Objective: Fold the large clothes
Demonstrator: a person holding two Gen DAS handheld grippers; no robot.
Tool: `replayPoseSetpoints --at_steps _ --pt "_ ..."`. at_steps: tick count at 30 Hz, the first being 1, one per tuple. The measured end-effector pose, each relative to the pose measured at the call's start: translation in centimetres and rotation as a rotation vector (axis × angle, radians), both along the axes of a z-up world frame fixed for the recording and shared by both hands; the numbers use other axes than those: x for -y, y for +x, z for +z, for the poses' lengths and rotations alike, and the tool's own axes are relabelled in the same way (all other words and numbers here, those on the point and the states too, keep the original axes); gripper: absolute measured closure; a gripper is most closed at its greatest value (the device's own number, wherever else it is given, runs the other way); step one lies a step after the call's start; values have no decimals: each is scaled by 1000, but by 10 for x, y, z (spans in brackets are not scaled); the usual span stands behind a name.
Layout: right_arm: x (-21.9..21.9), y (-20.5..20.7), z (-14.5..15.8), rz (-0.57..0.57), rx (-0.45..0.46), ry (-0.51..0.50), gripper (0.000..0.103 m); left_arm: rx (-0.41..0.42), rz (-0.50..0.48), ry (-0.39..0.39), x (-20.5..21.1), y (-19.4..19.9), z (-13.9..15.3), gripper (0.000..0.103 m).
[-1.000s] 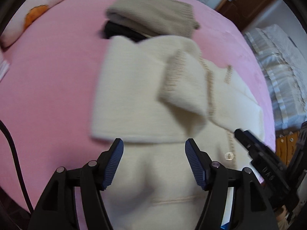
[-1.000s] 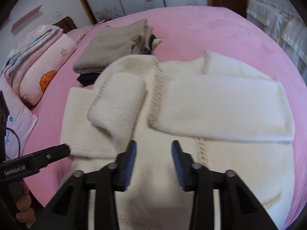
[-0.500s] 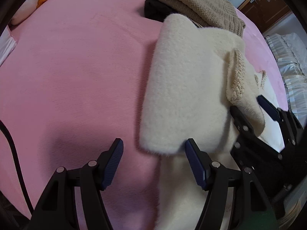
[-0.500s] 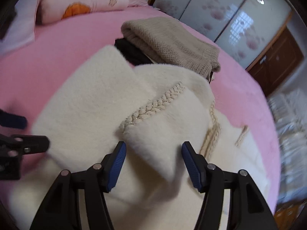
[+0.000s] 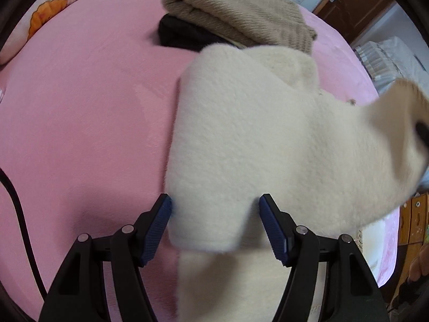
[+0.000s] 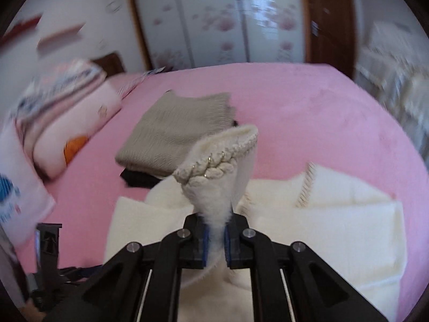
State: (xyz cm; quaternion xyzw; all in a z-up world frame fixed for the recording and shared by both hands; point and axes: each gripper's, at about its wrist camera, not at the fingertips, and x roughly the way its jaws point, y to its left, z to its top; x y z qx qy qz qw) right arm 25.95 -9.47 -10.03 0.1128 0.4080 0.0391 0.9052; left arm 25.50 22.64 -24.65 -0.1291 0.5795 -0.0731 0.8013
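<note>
A large cream fleece cardigan [image 5: 262, 145] lies on the pink bed [image 5: 80, 123]. My left gripper [image 5: 215, 225] is open, with the folded corner of the cardigan lying between its blue pads. My right gripper [image 6: 214, 244] is shut on the cardigan's sleeve [image 6: 214, 185] and holds it lifted, its braided cuff [image 6: 217, 161] standing upright. The lifted sleeve shows blurred at the right of the left wrist view [image 5: 396, 123]. The other sleeve [image 6: 335, 214] lies folded across the body.
A folded beige sweater [image 5: 236, 13] sits on a folded black garment [image 5: 182, 35] behind the cardigan. Pillows and folded bedding [image 6: 67, 112] lie at the left. A wardrobe [image 6: 228, 18] and a wooden door [image 6: 329, 18] stand beyond the bed.
My right gripper has shut on the sleeve near its cuff and lifted it off the cardigan. My left gripper has moved in over the folded corner and stays open.
</note>
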Motion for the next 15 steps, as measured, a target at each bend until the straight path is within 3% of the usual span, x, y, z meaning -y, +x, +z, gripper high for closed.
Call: replayPoseSetpoints --at_steps 2,5,7,11,13,15 --pt "32 -19 -27 -66 -90 -10 94 3 -41 30 13 -1 0 38" --pt "73 -48 -85 -122 -322 53 90 -7 -111 85 31 -2 -2 38" --pt "92 -61 -109 -138 -421 103 80 -2 -160 129 41 1 0 38" --pt "120 -72 -92 -162 -342 159 58 18 -210 113 34 11 15 38" --pt "130 -65 -81 -169 -281 163 35 31 -196 98 24 22 21 37" --pt "136 -48 -79 -162 -265 166 32 34 -175 75 12 37 25 37"
